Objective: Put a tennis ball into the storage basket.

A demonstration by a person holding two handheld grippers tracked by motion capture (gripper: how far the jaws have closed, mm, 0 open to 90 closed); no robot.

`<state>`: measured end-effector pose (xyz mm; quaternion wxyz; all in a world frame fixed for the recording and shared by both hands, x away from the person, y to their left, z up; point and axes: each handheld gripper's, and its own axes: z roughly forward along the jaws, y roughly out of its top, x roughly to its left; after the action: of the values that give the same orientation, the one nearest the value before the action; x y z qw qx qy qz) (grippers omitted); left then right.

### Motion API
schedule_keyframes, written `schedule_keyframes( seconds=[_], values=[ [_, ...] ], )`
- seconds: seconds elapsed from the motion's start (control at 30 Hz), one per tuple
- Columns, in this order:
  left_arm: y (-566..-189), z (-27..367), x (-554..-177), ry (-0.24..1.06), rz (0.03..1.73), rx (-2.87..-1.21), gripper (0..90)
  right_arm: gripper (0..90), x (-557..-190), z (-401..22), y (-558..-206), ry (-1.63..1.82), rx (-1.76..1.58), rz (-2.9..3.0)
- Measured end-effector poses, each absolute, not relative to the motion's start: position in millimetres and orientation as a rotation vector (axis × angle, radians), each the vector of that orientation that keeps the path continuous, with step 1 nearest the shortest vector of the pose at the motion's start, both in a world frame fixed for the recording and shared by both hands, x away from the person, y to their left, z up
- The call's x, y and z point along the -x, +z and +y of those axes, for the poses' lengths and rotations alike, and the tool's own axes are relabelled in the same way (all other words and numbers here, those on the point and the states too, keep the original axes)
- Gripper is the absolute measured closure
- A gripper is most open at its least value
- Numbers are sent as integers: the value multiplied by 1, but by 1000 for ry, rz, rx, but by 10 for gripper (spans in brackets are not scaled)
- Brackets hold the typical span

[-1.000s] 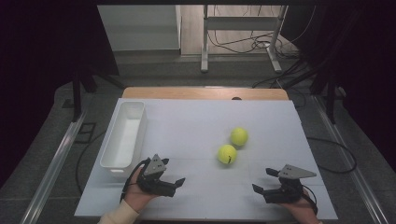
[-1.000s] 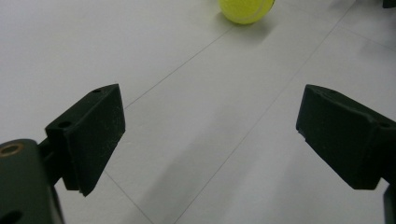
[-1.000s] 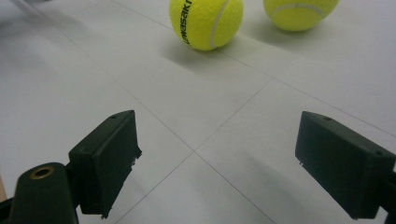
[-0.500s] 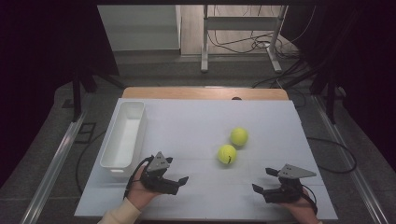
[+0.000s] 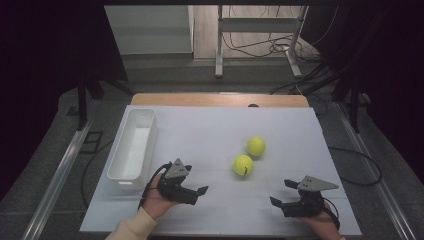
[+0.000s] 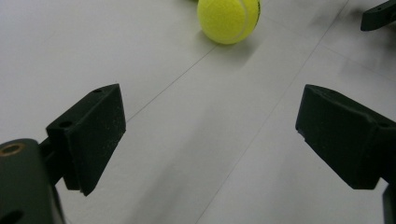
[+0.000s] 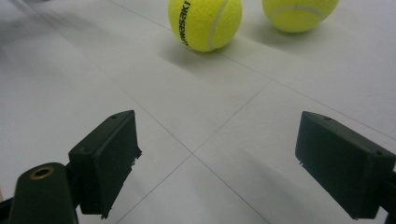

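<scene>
Two yellow tennis balls lie mid-table, the nearer ball (image 5: 243, 165) just left and in front of the farther ball (image 5: 256, 146). My left gripper (image 5: 196, 194) rests low at the front left, open and holding nothing, jaws turned rightward. In the left gripper view its jaws (image 6: 210, 135) stand wide apart, with the nearer ball (image 6: 229, 18) ahead. At the front right my right gripper (image 5: 281, 193) is open too. Beyond its spread jaws (image 7: 217, 154), the right gripper view shows the printed nearer ball (image 7: 205, 23) and the farther ball (image 7: 299, 11).
A white rectangular bin (image 5: 132, 150) stands along the left side of the white table sheet (image 5: 210, 130), with nothing visible inside it. A jaw of the right gripper (image 6: 378, 14) shows at the top right of the left gripper view. Dark floor and cables surround the table.
My left gripper has shifted a little to the right, toward the balls. The right gripper and both balls have stayed put.
</scene>
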<state>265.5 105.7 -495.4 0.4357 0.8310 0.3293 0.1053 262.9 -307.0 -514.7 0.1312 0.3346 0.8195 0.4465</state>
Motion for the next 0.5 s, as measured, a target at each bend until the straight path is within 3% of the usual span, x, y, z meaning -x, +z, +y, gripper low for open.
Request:
schedule_keyframes(
  seconds=[0.5],
  values=[
    [-490, 89, -273, 244, 768, -2086, 92, 137, -263, -306, -515, 1295, -964, 2380]
  ],
)
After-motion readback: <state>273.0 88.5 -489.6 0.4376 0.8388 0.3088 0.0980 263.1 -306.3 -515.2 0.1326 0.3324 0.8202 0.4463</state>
